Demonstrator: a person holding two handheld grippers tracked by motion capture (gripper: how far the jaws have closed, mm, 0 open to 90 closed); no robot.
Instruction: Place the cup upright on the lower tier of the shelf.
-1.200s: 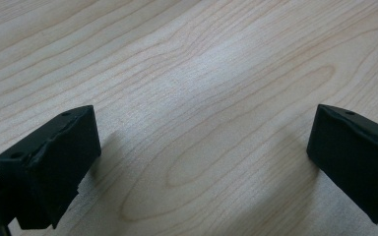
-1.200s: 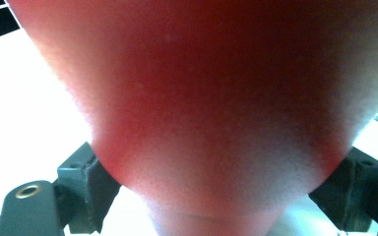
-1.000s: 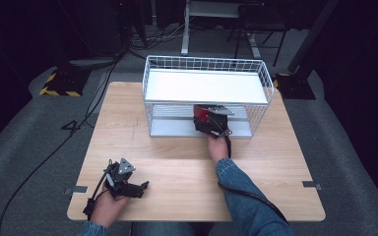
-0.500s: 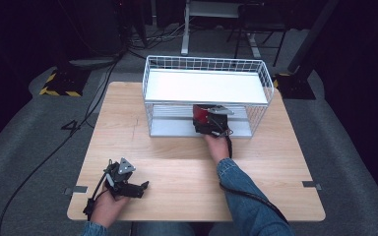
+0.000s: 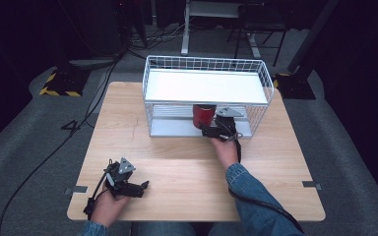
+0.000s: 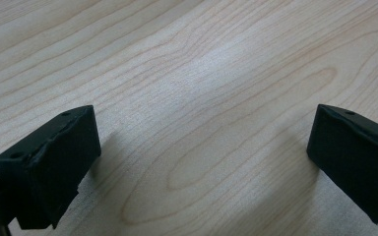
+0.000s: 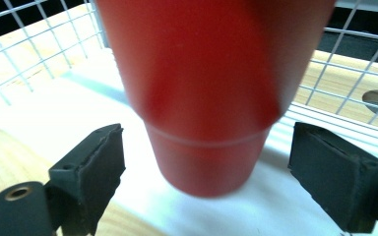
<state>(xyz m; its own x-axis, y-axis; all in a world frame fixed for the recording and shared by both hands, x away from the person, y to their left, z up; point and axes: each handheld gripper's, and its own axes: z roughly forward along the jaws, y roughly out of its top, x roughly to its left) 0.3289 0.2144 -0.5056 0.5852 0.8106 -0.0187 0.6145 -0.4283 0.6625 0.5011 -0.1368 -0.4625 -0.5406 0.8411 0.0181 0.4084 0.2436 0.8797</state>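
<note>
Your right tool sits at the near open side of the white wire basket, jaws spread wide apart. Red cup stands upright on the basket's lower white shelf, between the 2 jaws; neither jaw touches it. Your left tool rests near the left near corner of the wooden surface, well apart from the basket, jaws spread apart over bare wood. Your blue sleeve enters from the near edge.
</note>
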